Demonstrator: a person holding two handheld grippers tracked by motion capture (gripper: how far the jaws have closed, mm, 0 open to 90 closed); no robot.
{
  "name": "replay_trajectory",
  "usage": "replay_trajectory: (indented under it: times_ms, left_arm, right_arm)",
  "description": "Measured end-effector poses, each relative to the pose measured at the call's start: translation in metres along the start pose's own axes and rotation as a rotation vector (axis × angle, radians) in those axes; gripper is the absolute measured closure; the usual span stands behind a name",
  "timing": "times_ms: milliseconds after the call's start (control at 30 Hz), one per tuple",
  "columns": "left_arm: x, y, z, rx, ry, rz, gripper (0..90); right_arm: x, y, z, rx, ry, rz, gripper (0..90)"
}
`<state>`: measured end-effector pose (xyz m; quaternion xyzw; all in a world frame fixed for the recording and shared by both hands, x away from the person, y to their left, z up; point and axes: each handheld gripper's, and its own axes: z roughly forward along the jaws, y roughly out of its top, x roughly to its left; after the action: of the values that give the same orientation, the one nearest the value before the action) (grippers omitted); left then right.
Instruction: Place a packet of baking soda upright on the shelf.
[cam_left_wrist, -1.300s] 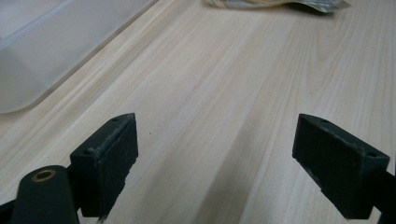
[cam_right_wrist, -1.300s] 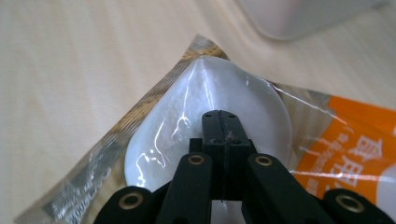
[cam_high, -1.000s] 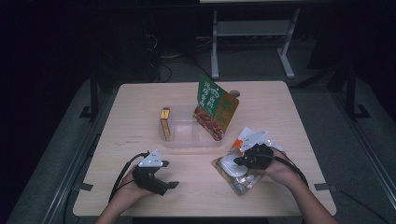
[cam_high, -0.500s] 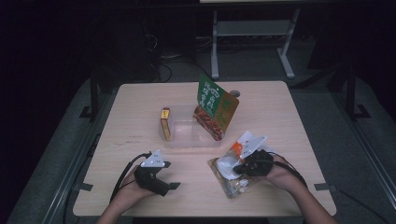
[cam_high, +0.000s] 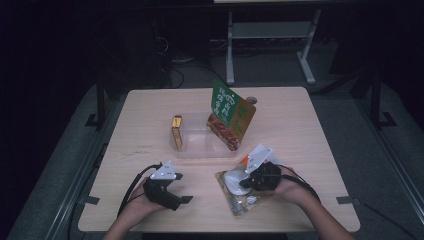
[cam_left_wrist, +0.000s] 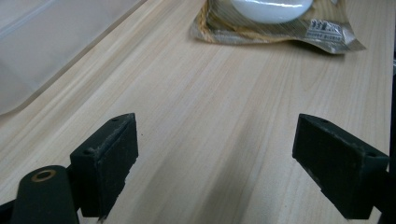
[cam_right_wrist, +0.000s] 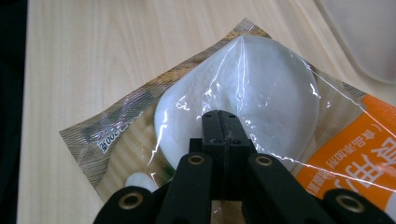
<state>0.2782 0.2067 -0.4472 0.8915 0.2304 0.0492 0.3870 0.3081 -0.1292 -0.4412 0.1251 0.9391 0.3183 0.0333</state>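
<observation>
Both jaws of the right gripper (cam_right_wrist: 223, 122) are pressed together over the bun pack (cam_right_wrist: 261, 98), so part them first, then pinch its film edge.

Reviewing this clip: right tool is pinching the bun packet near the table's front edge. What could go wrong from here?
1. The right tool is shut on the thin clear film of the bun packet, over the soft white bun. The film might tear or slip out when lifted.
2. A pinch this small could let the packet swing and sag on the way to the clear tray.
3. The tall green bag leans in the tray, so the packet could knock it over.
</observation>
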Motion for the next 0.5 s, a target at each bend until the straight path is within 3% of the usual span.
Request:
replay_trajectory:
  times_ms: [133, 333, 500]
  left_arm:
    - [-0.001, 0.000, 0.000, -0.004, 0.001, 0.002, 13.8]
    - [0.000, 0.000, -0.001, 0.000, 0.001, 0.003, 13.8]
    - [-0.002, 0.001, -0.001, -0.014, -0.003, -0.002, 13.8]
  right_arm:
    - [0.010, 0.010, 0.009, -0.011, 0.023, -0.011, 90.0]
    - [0.031, 0.031, 0.026, -0.025, 0.051, -0.069, 90.0]
    - [0.037, 0.036, 0.024, -0.036, 0.043, -0.079, 89.9]
